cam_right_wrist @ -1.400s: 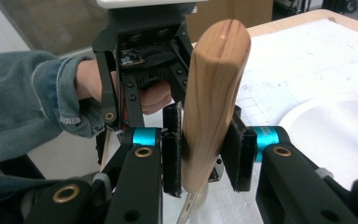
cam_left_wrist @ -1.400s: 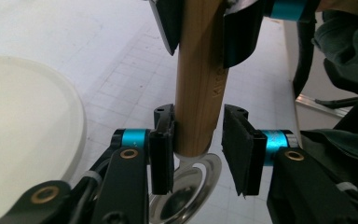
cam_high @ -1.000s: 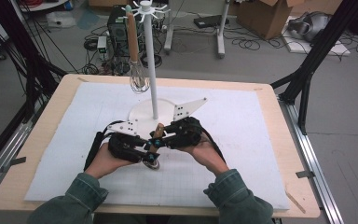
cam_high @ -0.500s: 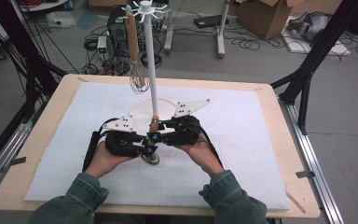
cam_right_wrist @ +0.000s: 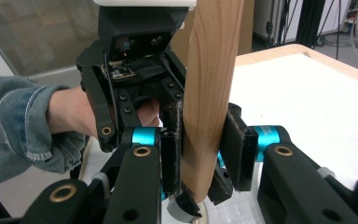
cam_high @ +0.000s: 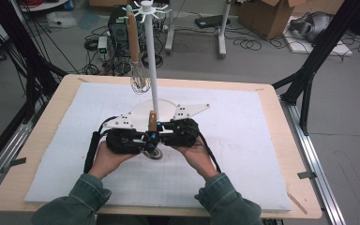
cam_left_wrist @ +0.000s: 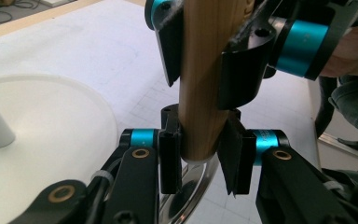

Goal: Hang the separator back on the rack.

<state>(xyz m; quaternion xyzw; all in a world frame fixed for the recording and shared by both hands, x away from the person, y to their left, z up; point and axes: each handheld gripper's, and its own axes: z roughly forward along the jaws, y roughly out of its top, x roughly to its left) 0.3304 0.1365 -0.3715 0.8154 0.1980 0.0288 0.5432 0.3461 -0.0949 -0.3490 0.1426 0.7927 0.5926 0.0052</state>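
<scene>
Two grippers meet on one wooden handle, held upright near the middle of the mat, just near of the rack base.

Left gripper: in the left gripper view the jaws close on the handle's lower end, pads touching wood on both sides; metal ring of the utensil head shows just below. Right gripper: in the right gripper view the jaws close on the same handle; which grip sits higher is unclear.

Progress, judged: one whisk already hangs from the rack top, far left of the pole. Second utensil is lifted and upright but not hung; raising it to a hook and releasing is left. Likely a handover or regrip stage.

Room: left of the hands, bare mat out to the table edge. Far, the pole and hanging whisk stand close, so a lift should keep clear of the whisk. Right, wide bare mat, well apart from the right table edge. Cables trail toward the person's sleeves.
</scene>
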